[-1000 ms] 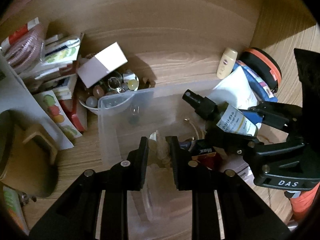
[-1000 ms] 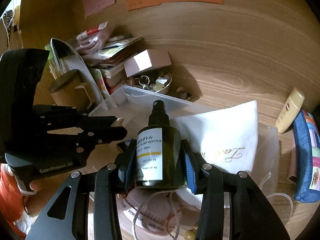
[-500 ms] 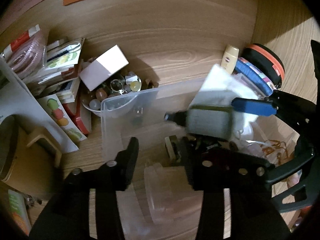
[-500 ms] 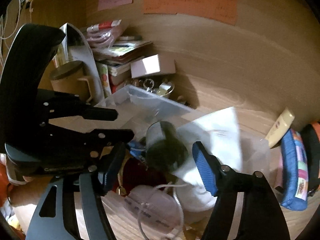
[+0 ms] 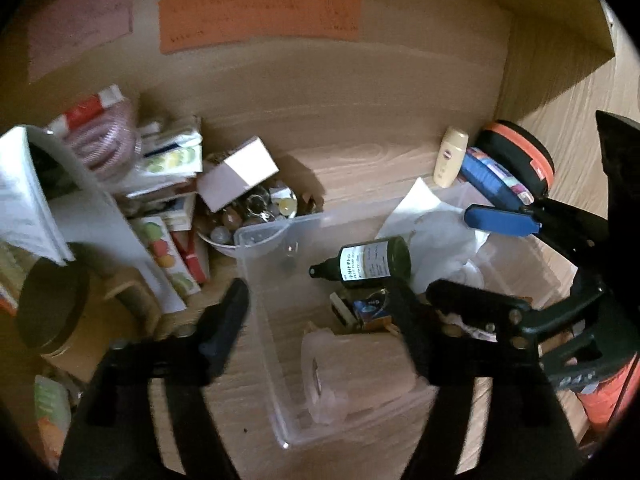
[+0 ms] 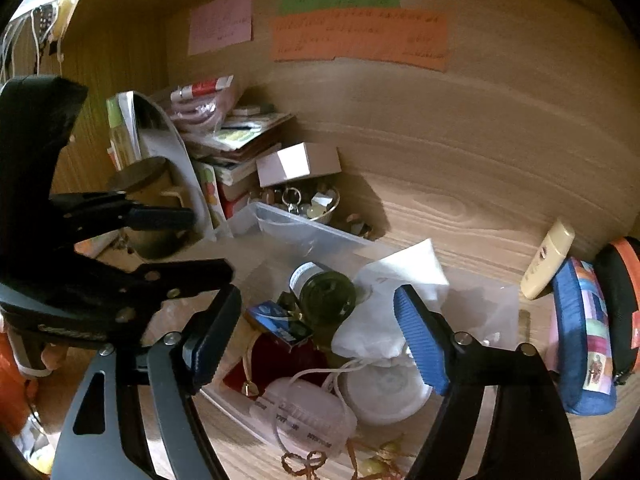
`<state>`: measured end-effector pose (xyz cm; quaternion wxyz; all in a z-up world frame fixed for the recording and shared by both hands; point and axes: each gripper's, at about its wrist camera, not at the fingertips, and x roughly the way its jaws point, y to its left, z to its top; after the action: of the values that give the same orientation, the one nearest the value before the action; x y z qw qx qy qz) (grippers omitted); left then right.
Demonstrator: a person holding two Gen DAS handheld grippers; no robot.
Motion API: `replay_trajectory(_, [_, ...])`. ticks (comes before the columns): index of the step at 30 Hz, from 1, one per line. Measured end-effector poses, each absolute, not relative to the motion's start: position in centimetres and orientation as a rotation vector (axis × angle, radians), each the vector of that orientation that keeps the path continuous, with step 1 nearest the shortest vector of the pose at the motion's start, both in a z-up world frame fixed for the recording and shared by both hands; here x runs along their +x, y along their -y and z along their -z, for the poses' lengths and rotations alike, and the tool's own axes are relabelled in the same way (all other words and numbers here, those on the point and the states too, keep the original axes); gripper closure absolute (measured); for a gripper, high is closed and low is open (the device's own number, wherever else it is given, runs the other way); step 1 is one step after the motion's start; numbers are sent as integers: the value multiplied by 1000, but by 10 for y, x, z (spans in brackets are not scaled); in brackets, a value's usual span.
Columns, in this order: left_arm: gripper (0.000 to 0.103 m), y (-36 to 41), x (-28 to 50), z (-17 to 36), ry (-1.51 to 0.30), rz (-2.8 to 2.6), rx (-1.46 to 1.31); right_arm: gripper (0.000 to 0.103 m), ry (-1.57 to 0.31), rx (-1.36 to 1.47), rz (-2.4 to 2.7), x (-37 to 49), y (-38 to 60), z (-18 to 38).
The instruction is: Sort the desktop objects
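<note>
Both claws are spread wide and empty, left claw [image 5: 320,304] and right claw [image 6: 316,316] over the clear bin [image 5: 260,280], where the spray bottle [image 5: 372,262] lies on its side, so I'd guess it could roll or leak onto the white pouch [image 6: 384,312].

wooden desk [image 5: 360,168], wood-panel wall [image 6: 500,92], dim light

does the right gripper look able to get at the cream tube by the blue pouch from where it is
Probably yes. The right gripper is open and empty, and the cream tube leans ahead to its right with its top exposed. The blue pouch presses against its lower side, so a grasp near the cap looks easiest.
</note>
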<state>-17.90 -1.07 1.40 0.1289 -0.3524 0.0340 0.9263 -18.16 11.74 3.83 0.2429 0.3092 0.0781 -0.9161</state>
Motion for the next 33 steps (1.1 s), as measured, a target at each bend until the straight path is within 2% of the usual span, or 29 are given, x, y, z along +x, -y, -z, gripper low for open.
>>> replay_trajectory(3, [16, 15, -169, -21, -100, -2726, -1008, 21, -180, 853, 2499, -179, -119, -46])
replay_trajectory(6, [8, 20, -161, -28, -85, -2747, -1003, 20, -181, 837, 2514, -170, -119, -56])
replay_trajectory(11, [5, 30, -142, -43, -58, -2815, -973, 13, -200, 779, 2562, -145, -120, -75])
replay_trajectory(13, [4, 33, -132, -50, -48, -2845, -947, 4, -196, 756, 2577, -133, -122, -84])
replay_trajectory(15, [3, 35, -119, -57, -50, -2884, -910, 0, -190, 715, 2601, -119, -125, -93])
replay_trajectory(24, [1, 31, -66, -81, -42, -3000, -771, 0, -207, 602, 2708, -61, -131, -117])
replay_trajectory(33, [1, 14, -15, -79, -19, -3060, -721, 0, -52, 622, 2719, -17, -145, -105])
